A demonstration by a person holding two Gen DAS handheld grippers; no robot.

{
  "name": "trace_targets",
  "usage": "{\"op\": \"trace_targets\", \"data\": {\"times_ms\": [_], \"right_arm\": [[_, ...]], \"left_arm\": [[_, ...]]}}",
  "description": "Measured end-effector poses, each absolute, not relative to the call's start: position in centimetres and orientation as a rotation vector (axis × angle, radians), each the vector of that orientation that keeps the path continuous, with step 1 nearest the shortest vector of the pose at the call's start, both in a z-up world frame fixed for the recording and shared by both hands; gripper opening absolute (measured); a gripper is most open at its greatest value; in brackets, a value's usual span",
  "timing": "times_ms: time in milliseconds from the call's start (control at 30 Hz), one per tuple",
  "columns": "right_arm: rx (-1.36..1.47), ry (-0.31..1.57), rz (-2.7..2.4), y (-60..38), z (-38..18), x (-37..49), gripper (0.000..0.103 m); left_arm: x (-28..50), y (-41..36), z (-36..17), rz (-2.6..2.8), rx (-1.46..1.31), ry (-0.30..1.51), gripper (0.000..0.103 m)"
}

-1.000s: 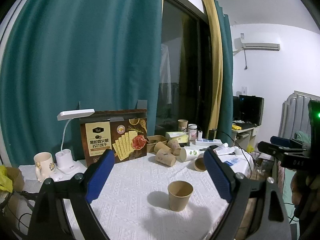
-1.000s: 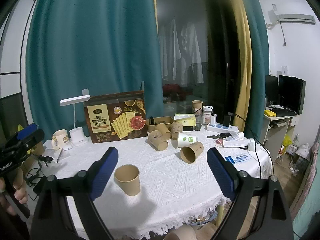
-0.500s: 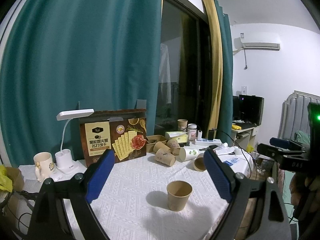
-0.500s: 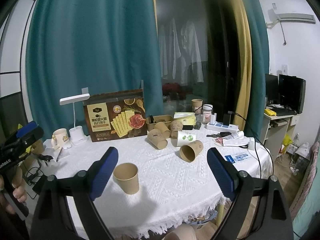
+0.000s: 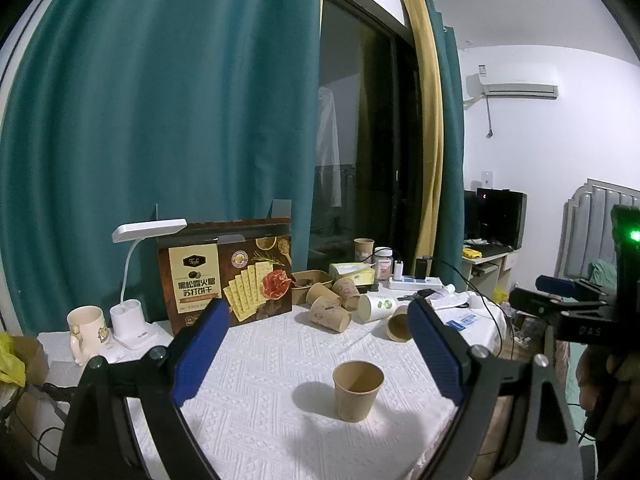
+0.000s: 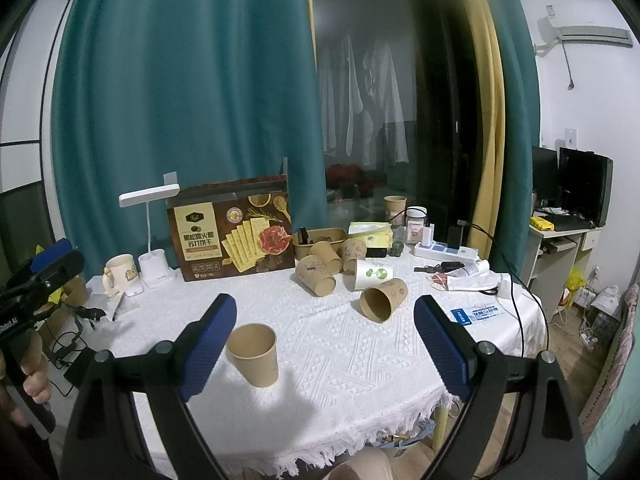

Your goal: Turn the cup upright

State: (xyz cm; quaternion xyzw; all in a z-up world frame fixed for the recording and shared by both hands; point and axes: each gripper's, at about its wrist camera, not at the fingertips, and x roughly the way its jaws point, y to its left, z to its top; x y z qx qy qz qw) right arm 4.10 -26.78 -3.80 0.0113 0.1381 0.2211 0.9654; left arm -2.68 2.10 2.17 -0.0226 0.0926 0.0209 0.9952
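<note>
The big brown cracker box [image 5: 226, 280] has a cream label with the small word "Tafe" and big Chinese letters, 黑松露火腿 苏打饼干. The other gripper's black body [image 5: 576, 326] shows white letters "DAS". In the right view, a black handle [image 6: 10, 324] at the left edge reads "Robot.AI", cut off.

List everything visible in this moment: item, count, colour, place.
upright paper cup: one, brown, near table edge, mouth up
tipped paper cups: four brown, one white, lying mid-table
far paper cup: one, brown, upright at back
cracker box: one, brown, standing at back
desk lamp: one, white, left of box
mug: one, cream, far left
power strip: one, white, back right
tablecloth: one, white
curtains: teal
left claw: black with blue pads, open, empty
right claw: same, open, empty
</note>
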Motion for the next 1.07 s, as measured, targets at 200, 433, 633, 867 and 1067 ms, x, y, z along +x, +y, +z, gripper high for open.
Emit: {"op": "trace_targets", "data": {"times_ms": [200,433,633,867,1067], "right_arm": [[0.023,0.280,0.446,-26.78,-3.75,4.12,0.089],[0.021,0.280,0.447,-26.78,-3.69,4.15,0.089],[0.022,0.280,0.446,-26.73,-3.66,4.16,0.089],[0.022,0.282,0.447,-26.68,-3.75,4.15,0.089],[0.019,0.285,0.450,-26.59,-4.19,4.09,0.089]], "left_arm": [[-2.68,2.12,2.16,0.041,-0.045,0.186,0.090],[-2.67,2.09,2.14,0.041,-0.044,0.186,0.091],[-2.68,2.11,2.13,0.041,-0.044,0.186,0.091],[-2.63,2.29,2.20,0.037,-0.043,0.191,0.091],[-2.31,2.64,2.23,0.027,-0.037,0.199,0.091]]}}
